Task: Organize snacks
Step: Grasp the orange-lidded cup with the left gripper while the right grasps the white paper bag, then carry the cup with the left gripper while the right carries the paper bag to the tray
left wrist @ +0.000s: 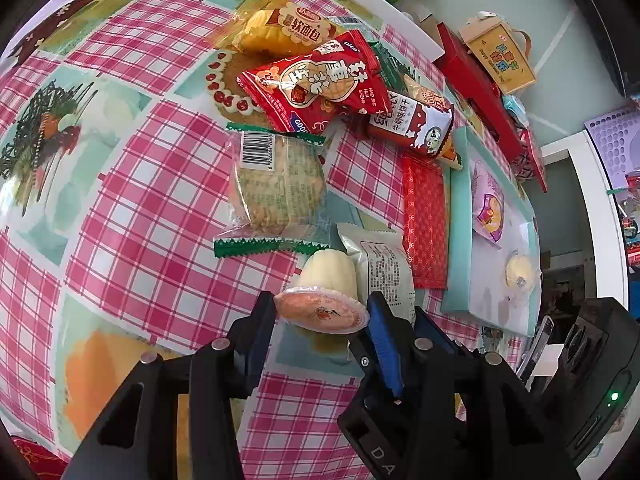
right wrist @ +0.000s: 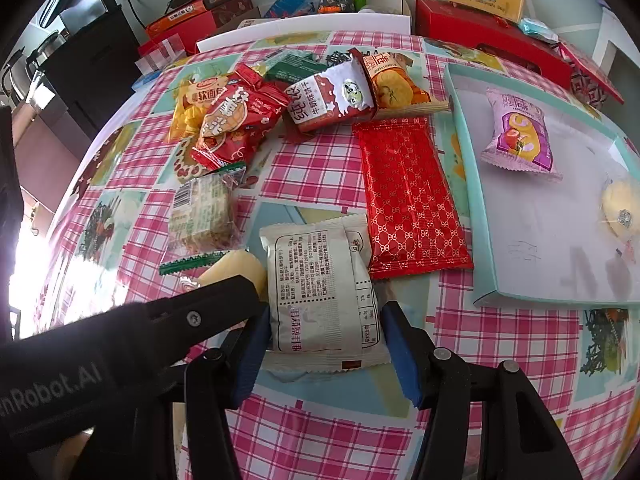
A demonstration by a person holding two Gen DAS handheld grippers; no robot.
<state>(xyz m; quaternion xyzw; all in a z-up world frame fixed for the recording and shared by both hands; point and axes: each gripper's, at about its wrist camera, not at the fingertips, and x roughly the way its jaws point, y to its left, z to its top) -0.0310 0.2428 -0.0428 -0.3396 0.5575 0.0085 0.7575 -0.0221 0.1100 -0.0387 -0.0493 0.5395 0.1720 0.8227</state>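
A pale yellow jelly cup (left wrist: 328, 270) with an orange lid lies on its side on the checked tablecloth. My left gripper (left wrist: 322, 320) is shut on its lid rim, one blue pad on each side. The same cup (right wrist: 236, 266) shows in the right wrist view, partly under the left gripper's arm. Just right of it lies a white packet (right wrist: 320, 280), printed side up. My right gripper (right wrist: 326, 346) stands open, its fingers on either side of the packet's near end. A teal tray (right wrist: 460, 120) at the right holds a pink packet (right wrist: 520, 136) and a wrapped yellow bun (right wrist: 622, 208).
A long red patterned pouch (right wrist: 408, 196) lies between the white packet and the tray. A clear-wrapped cracker pack (right wrist: 202, 214) sits to the left. Several snack bags are heaped at the far side around a red peanut bag (right wrist: 236, 120). Red gift boxes (right wrist: 488, 36) stand beyond the table.
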